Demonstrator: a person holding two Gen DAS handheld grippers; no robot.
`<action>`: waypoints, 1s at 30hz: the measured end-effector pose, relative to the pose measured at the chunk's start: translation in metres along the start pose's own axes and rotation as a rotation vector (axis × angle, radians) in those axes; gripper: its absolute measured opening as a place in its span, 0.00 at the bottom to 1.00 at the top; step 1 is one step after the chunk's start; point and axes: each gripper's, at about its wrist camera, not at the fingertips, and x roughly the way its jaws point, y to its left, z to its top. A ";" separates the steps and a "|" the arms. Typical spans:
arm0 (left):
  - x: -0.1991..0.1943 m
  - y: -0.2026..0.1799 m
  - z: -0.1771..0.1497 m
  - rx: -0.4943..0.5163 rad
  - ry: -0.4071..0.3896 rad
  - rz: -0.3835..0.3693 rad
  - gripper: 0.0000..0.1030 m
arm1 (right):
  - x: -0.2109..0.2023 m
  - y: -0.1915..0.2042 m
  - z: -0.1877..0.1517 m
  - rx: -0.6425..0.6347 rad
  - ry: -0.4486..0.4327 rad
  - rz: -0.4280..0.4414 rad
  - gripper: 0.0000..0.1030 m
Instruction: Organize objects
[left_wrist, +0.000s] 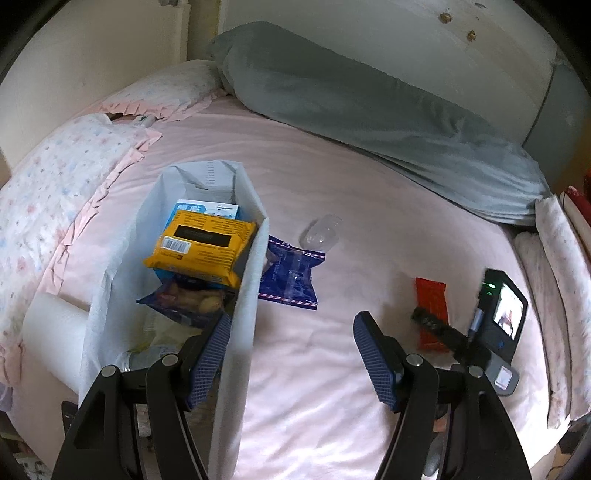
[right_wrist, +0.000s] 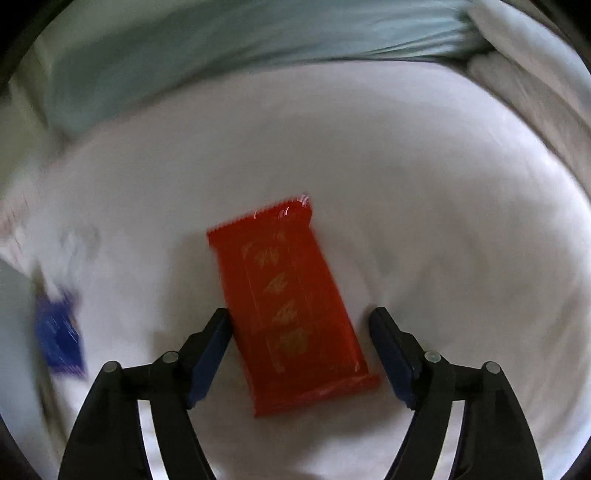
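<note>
A white fabric bin stands on the pink bed and holds a yellow packet, a blue box and a snack bag. My left gripper is open; its left finger is inside the bin, its right finger over the sheet. A blue packet and a clear small bottle lie beside the bin. A red packet lies flat on the sheet. My right gripper is open, with a finger on each side of the red packet. In the left wrist view the right gripper sits over the red packet.
A grey-green bolster lies along the far side of the bed. Floral pillows are at the left. A white roll lies left of the bin. Folded floral bedding borders the right edge.
</note>
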 end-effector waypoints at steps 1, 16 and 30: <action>0.000 0.001 0.000 -0.002 -0.001 0.000 0.66 | 0.001 0.001 0.000 0.000 -0.004 0.001 0.77; 0.002 0.011 0.003 -0.040 0.025 0.038 0.66 | -0.017 0.031 -0.005 -0.081 0.159 0.243 0.49; 0.001 0.036 0.002 -0.090 0.047 0.064 0.65 | -0.041 0.083 -0.027 -0.158 0.261 0.235 0.49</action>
